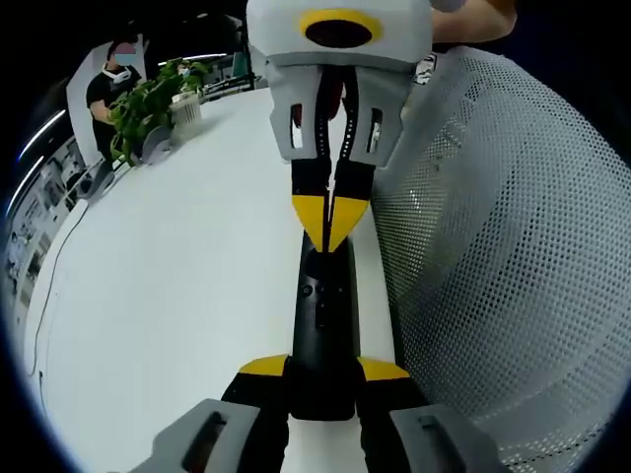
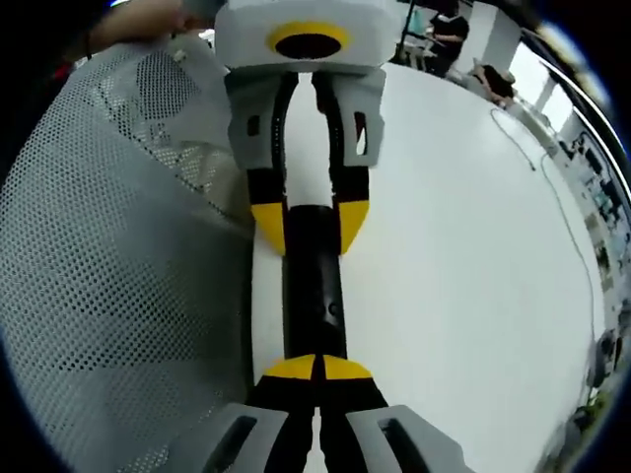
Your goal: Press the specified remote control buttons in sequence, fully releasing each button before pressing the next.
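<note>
- White table (image 1: 177,296) carries the task's thing along its edge, beside a white mesh surface (image 1: 513,256).
- Black remote control (image 1: 323,325) lies lengthwise there.
- Left hand-held gripper (image 1: 323,372) clamps one end.
- Right hand-held gripper (image 2: 316,371), tips together, meets the other end.

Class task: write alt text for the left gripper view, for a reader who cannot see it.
The left gripper clamps one end of a black remote on a white table; the right gripper, closed, touches its far end. White mesh alongside.
</note>
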A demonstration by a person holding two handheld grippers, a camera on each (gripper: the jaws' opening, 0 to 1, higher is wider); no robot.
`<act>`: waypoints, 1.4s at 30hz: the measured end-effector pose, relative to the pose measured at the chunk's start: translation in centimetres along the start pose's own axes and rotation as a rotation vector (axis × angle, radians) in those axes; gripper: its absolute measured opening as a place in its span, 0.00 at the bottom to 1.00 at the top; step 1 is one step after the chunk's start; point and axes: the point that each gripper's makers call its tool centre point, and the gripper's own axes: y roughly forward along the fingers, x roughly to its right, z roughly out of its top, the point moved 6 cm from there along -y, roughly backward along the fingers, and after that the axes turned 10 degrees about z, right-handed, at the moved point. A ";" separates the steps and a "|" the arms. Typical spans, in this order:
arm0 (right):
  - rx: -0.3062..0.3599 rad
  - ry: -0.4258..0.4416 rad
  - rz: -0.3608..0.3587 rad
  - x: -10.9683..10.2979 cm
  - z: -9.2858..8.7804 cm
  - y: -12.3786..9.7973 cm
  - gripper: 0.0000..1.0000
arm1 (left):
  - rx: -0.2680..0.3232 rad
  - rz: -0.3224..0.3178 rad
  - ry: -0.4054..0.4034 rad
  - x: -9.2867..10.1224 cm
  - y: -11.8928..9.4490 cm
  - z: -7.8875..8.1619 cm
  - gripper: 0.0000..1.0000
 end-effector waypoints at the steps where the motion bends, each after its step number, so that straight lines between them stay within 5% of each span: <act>1: 0.009 0.007 -0.001 0.0 -0.1 -0.1 0.00 | 0.000 0.000 0.000 0.0 0.0 0.0 0.26; 5: 0.083 0.093 0.010 0.0 -0.3 -0.3 0.00 | 0.000 0.000 -0.001 0.0 0.0 0.0 0.26; 14: 0.095 0.104 -0.006 0.1 -0.2 -0.5 0.02 | 0.000 0.001 -0.003 0.0 0.0 0.0 0.26; 22: 0.015 0.041 -0.009 0.0 0.1 0.1 0.05 | -0.001 0.001 -0.003 0.0 0.0 0.0 0.26; 32: -0.028 0.061 -0.037 0.0 0.4 0.2 0.05 | -0.001 0.002 -0.004 0.0 0.0 0.0 0.26; 37: 0.101 0.137 -0.036 0.0 -0.3 0.0 0.05 | 0.002 0.003 -0.006 0.0 0.0 0.0 0.26; 42: 0.110 0.122 -0.037 0.3 0.2 0.0 0.03 | 0.001 0.002 -0.005 0.0 0.0 0.0 0.26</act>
